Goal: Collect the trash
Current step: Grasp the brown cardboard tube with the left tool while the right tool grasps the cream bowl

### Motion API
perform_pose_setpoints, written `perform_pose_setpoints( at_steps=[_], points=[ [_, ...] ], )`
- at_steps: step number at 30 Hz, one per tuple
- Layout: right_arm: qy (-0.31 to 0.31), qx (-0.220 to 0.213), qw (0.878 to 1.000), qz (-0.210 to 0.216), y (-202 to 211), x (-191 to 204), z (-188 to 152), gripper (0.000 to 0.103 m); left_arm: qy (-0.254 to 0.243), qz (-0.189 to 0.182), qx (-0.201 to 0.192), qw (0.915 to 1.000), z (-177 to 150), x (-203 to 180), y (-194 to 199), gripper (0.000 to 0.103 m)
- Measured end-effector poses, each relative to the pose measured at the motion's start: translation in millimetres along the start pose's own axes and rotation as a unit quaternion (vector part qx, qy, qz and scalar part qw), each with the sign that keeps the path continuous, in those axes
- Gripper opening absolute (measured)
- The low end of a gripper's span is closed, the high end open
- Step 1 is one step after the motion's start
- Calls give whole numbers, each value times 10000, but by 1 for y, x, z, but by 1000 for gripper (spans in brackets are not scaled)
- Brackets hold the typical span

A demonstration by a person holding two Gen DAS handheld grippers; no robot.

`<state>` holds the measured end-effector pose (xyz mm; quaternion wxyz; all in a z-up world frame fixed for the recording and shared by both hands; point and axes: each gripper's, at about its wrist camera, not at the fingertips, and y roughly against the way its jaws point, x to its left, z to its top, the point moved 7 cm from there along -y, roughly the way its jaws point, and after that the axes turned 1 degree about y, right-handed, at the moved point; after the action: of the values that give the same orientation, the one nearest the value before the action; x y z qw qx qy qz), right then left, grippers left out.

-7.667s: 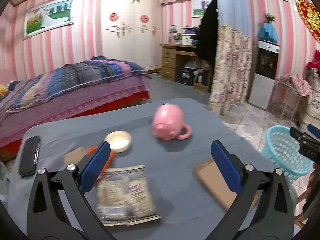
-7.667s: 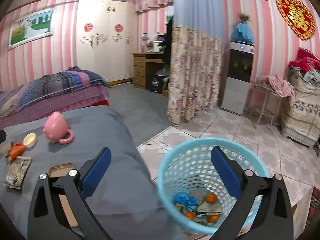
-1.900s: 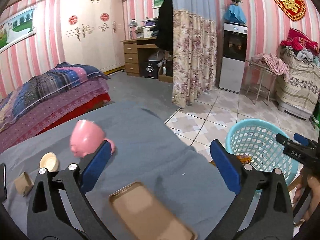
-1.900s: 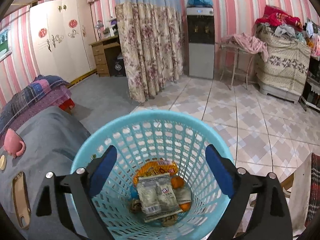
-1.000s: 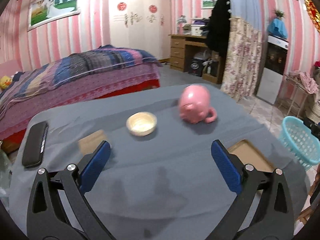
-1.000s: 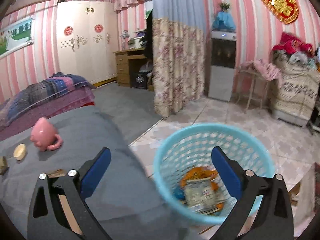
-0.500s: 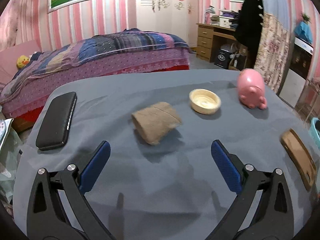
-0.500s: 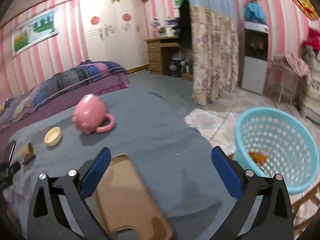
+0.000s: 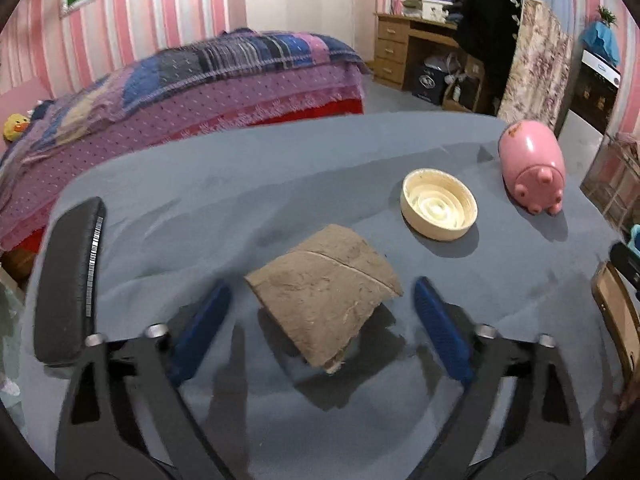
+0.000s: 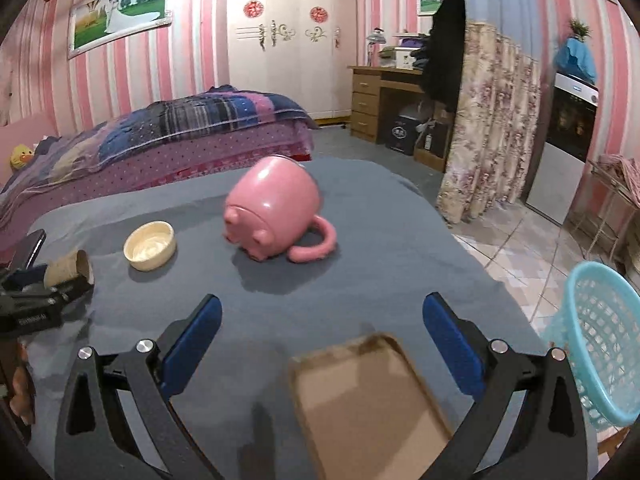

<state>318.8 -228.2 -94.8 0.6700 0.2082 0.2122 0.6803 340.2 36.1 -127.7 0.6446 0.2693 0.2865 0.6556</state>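
**On the grey table: cardboard tube framed by the left jaws**

On the grey cloth of the table, between the spread blue pads of the left gripper, lies a flattened brown cardboard tube, on its side, with a seam across its top and one frayed open end toward the camera. Not yet pinched: clear gaps on both sides between tube and pads. Seen also from the right wrist, far left, as a small roll just beyond the black body of the left gripper.

Behind the tube and to the right, a shallow cream dish, upright, apart from the tube. Farther right, a pink pig-shaped mug, tipped on its side, handle on the cloth. Along the left edge of the table, a long black case with a striped label down its side. At the right edge, a brown tray, only partly in view.

Over that same brown tray, close to the near table edge, hovers the right gripper, fingers wide apart and holding nothing. To its right, off the table and lower down, a light-blue mesh basket; contents not visible from here. Beyond the table, a bed under a plaid quilt.
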Motion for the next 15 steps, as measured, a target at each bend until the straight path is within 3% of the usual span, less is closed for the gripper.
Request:
perform_pose_setpoints(
  at_steps=[2, 7, 15],
  points=[
    [116, 45, 9999, 63, -8, 12, 5, 98, 57, -82, 99, 9999, -2, 2, -3, 71],
    [256, 164, 9990, 331, -23, 45, 10, 98, 169, -158, -120, 9997, -4, 7, 8, 67],
    [647, 337, 9929, 935, -41, 104, 15, 98, 763, 523, -463, 9946, 3, 68, 24, 66]
  ],
)
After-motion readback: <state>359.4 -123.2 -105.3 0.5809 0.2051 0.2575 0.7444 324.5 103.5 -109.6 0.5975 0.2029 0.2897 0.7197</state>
